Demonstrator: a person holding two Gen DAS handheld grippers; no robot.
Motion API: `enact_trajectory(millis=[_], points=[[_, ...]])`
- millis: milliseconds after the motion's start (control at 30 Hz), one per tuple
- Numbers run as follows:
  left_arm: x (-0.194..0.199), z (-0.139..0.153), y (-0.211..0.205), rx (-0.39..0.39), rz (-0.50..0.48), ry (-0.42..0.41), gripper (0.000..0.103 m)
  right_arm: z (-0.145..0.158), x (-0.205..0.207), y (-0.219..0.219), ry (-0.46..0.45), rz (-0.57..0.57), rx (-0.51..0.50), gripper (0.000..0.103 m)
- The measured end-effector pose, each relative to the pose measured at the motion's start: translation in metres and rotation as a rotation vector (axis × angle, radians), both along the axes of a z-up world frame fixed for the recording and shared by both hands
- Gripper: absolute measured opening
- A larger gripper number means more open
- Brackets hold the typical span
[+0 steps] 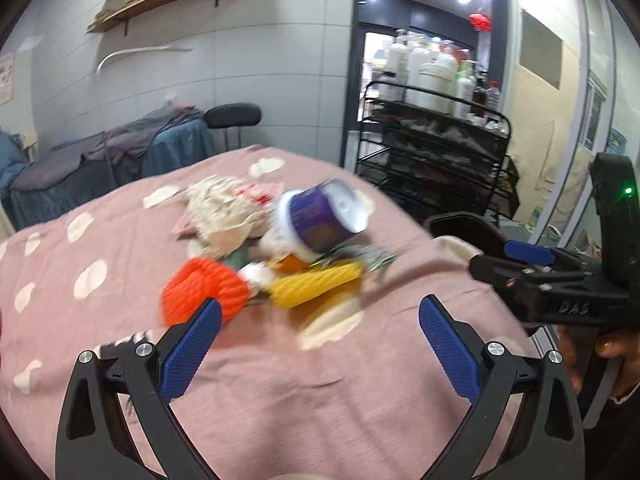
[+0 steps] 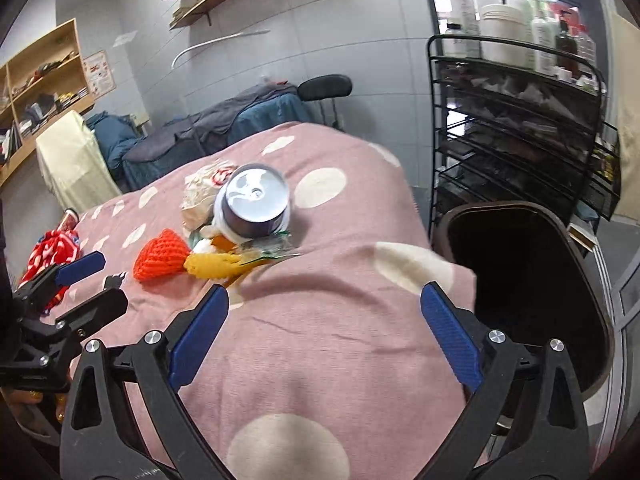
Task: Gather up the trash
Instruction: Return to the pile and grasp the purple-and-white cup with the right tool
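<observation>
Both the left gripper point(image 1: 320, 314) and right gripper point(image 2: 324, 302) hold their ribbed blue fingers point(image 2: 199, 334) wide and empty, short of the trash heap point(image 1: 280, 248) on the pink spotted blanket point(image 2: 320, 340): purple-labelled tub point(image 2: 252, 208), orange foam net point(image 2: 160, 260), yellow net point(image 2: 212, 266), crumpled paper point(image 1: 224, 212).

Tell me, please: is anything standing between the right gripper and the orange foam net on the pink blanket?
Nothing visible does. The right gripper is open and empty, and only bare pink blanket lies between it and the orange foam net. The yellow foam net lies beside the orange one, on its right.
</observation>
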State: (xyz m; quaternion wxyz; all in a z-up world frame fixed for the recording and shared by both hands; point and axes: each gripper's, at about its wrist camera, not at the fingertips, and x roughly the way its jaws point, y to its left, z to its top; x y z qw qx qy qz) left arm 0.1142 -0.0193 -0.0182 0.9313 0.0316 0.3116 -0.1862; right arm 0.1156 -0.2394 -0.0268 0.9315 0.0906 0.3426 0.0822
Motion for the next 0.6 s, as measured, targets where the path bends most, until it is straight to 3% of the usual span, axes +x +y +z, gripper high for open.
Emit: enact_trajectory(millis=[267, 600], points=[[0.018, -0.021, 0.052, -0.012, 0.108, 0.077, 0.097, 0.003, 0.022, 0.027, 0.008, 0.1, -0.013, 0.095], [0.067, -0.036, 0.059, 0.01, 0.079, 0.176, 0.088, 0.004, 0.074, 0.055, 0.037, 0.185, 0.039, 0.095]])
